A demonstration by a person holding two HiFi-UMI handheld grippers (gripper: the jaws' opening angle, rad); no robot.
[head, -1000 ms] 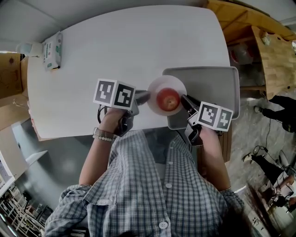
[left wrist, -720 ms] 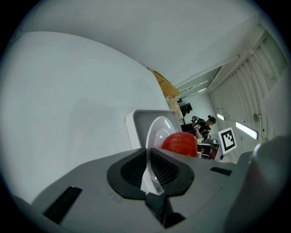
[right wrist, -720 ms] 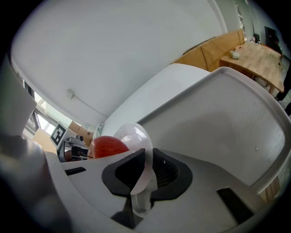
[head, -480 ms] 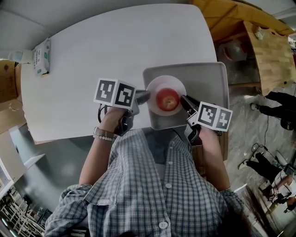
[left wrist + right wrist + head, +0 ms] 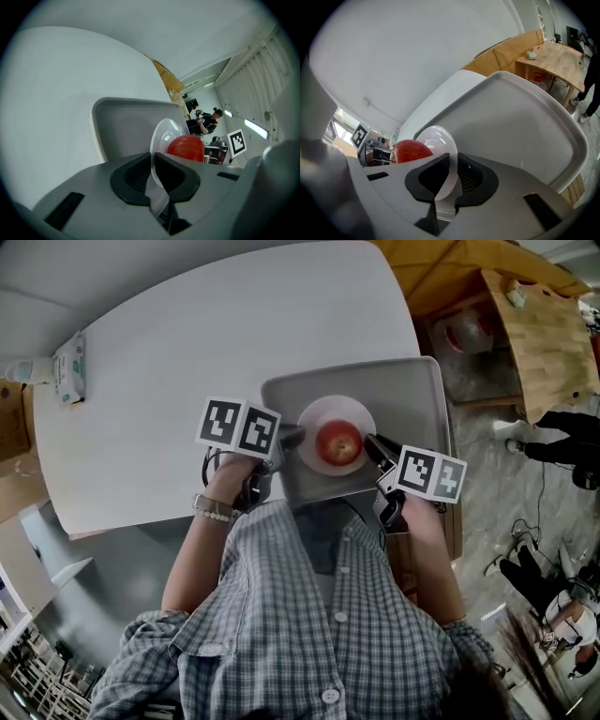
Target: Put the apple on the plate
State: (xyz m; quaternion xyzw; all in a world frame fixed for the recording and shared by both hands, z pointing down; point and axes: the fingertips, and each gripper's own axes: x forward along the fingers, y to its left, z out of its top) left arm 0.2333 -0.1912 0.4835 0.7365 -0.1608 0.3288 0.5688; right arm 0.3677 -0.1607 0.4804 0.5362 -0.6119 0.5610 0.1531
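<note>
A red apple (image 5: 338, 442) lies on a small white plate (image 5: 323, 418). My left gripper (image 5: 292, 437) is shut on the plate's left rim and my right gripper (image 5: 372, 446) on its right rim, so together they hold it over the near part of a grey tray (image 5: 412, 399). In the left gripper view the thin rim (image 5: 153, 140) runs between the jaws of the left gripper (image 5: 153, 161), with the apple (image 5: 186, 146) beyond and the tray (image 5: 122, 126) below. The right gripper view shows the right gripper (image 5: 453, 171) pinching the plate (image 5: 440, 140) beside the apple (image 5: 410, 151), over the tray (image 5: 520, 126).
The tray rests at the right end of a white table (image 5: 187, 352). A tissue pack (image 5: 67, 371) lies at its far left edge. A wooden table (image 5: 539, 334) and standing people (image 5: 562, 432) are off to the right.
Both grippers have carried the plate and apple rightward, from the tray's left edge to over the tray's near middle. Both grips are unchanged.
</note>
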